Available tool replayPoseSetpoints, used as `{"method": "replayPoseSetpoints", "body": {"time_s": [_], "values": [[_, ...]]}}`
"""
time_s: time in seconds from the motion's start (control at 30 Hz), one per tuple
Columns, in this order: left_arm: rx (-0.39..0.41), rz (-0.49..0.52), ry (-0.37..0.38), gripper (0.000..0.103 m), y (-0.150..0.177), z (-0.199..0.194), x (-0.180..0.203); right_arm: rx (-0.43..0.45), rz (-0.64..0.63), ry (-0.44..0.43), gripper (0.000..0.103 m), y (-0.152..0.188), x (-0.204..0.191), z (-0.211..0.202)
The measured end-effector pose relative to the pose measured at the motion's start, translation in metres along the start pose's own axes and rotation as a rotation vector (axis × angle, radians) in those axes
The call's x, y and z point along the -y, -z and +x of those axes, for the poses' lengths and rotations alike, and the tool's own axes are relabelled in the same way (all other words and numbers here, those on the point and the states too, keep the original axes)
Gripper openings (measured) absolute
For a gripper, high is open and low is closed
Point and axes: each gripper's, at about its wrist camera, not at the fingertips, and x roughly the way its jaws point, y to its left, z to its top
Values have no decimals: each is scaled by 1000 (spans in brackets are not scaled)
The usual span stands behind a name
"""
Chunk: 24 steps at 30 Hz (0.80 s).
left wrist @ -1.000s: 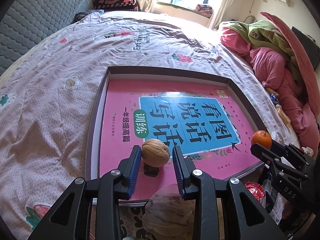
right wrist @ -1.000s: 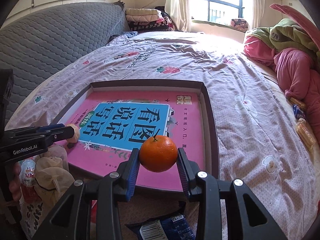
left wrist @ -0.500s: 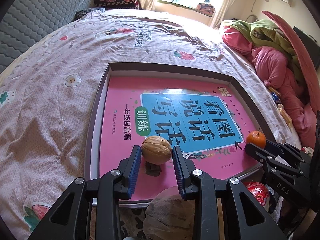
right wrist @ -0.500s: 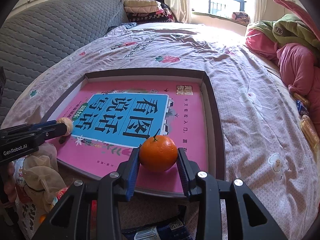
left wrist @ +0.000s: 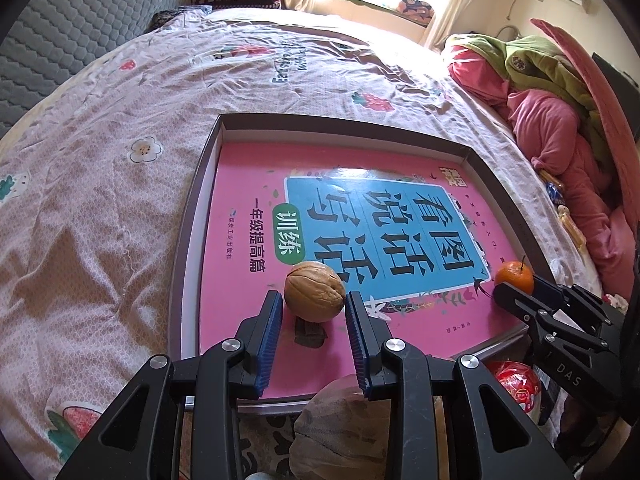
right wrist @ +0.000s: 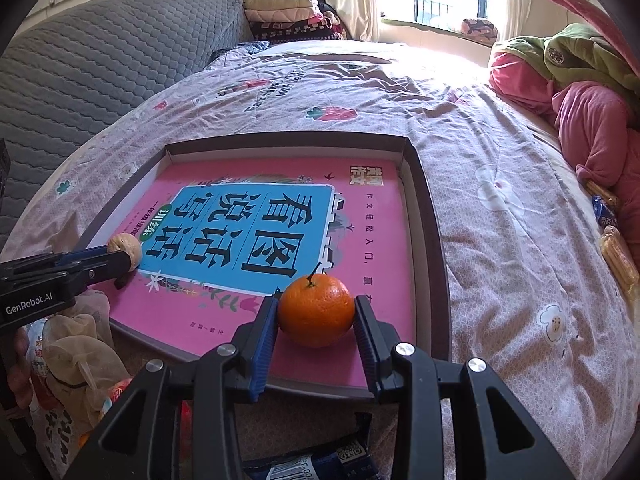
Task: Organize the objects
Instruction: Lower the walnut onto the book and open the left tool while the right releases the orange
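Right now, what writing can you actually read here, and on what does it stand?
"看图说话写话" on the pink book, blue panel.
"训练" on its green oval.
"一年级提高篇" beside that.
"GenRobot.AI" on the left hand-held gripper.
"DAS" on the right hand-held gripper.
Small print on the cover, the bedsheet lettering, and the blue packet barcode digits: too blurred.

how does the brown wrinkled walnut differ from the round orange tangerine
The brown wrinkled walnut is tan, ridged and smaller; the round orange tangerine is bright, smooth-skinned and has a stem. The walnut sits in the left gripper, the tangerine in the right gripper. Both are gripped over the pink book.
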Motion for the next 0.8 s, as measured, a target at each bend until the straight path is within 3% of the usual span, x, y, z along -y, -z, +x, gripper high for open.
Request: {"method": "replayPoseSetpoints", "body": {"time_s": [0.4,0.63,0.8], "values": [[-17,-11,9,34,-1,0,0,1,26,-4,44,0,3,-1],[-11,-30,17,47,-1,-3,-2,14,28,-11,46,0,1,-5],[7,-32,20,47,-2,-9,-2,41,36,-7,47,-1,2,-11]]}}
